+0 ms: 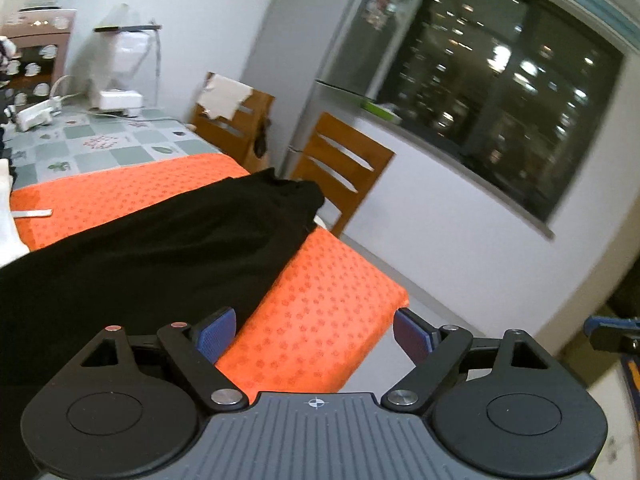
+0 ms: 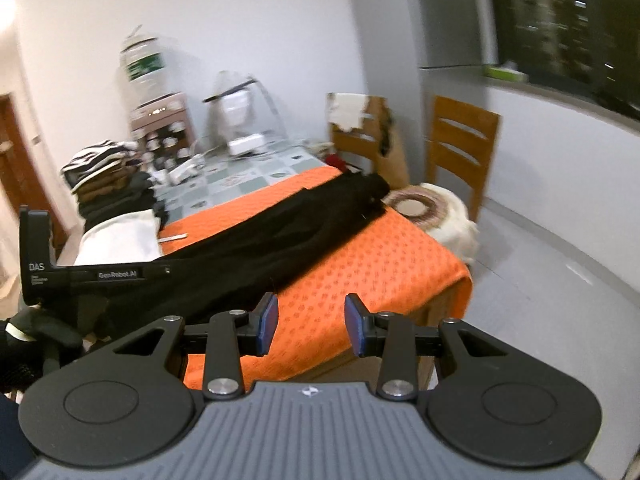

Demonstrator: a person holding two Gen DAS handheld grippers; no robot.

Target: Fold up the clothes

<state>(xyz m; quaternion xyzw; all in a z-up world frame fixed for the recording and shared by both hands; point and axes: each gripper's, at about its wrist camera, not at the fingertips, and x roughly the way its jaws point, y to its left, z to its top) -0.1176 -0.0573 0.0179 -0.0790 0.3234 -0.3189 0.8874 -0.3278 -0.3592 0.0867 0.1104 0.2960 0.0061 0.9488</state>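
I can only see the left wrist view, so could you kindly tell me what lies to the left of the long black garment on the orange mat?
Observer: A pile of folded clothes stands there, topped by a black-and-white striped piece.
Operator: Thank you. Is anything on the seat of the nearer wooden chair?
Observer: Yes, a round cushion with a brown woven ring pattern lies on it, beside the far end of the long black garment.
Operator: And is the right tool holding any cloth?
Observer: No. The right tool is open with nothing between its blue pads, above the orange mat near its front edge.
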